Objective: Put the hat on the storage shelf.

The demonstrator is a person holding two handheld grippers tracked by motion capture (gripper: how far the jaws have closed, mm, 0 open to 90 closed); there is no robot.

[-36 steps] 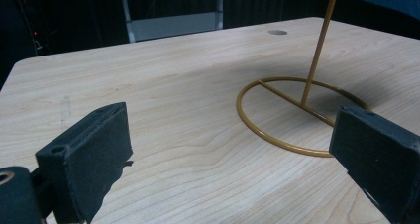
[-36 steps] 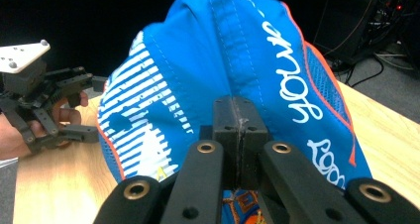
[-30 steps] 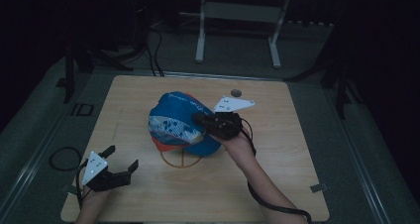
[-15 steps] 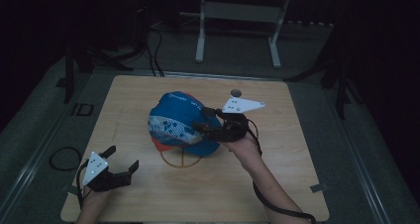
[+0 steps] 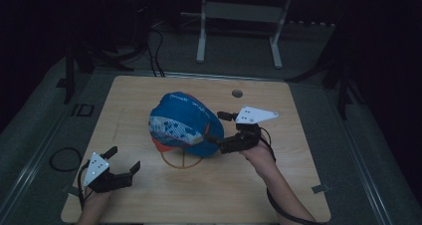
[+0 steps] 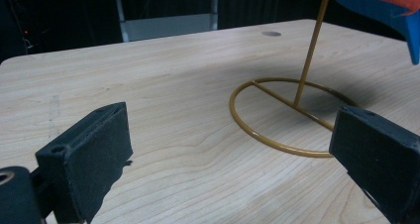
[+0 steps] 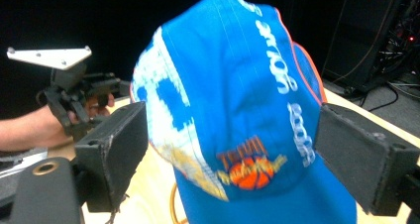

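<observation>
— Cap (image 5: pixel 184 123), blue with an orange underside: where does it sit?

— On top of a gold wire stand (image 5: pixel 181 160) near the middle of the wooden table (image 5: pixel 298 185). In the left gripper view the stand's ring base (image 6: pixel 287 120) lies flat on the wood, with a thin upright rod rising to the cap's edge (image 6: pixel 391 11).

— And the right gripper (image 5: pixel 215 128)?

— Just beside the cap's right side, pointing at it. Its jaws have just been opening and now stand wide apart. In the right gripper view the cap (image 7: pixel 237 115), with its white lettering and a basketball logo, shows between the two black pads, but neither pad presses on it, so it is released.

— The left gripper (image 5: pixel 125 161)?

— Near the table's front left corner, well apart from the cap. Its jaws are spread with only bare wood between them. It also appears in the right gripper view (image 7: pixel 106 87), behind the cap.
</observation>
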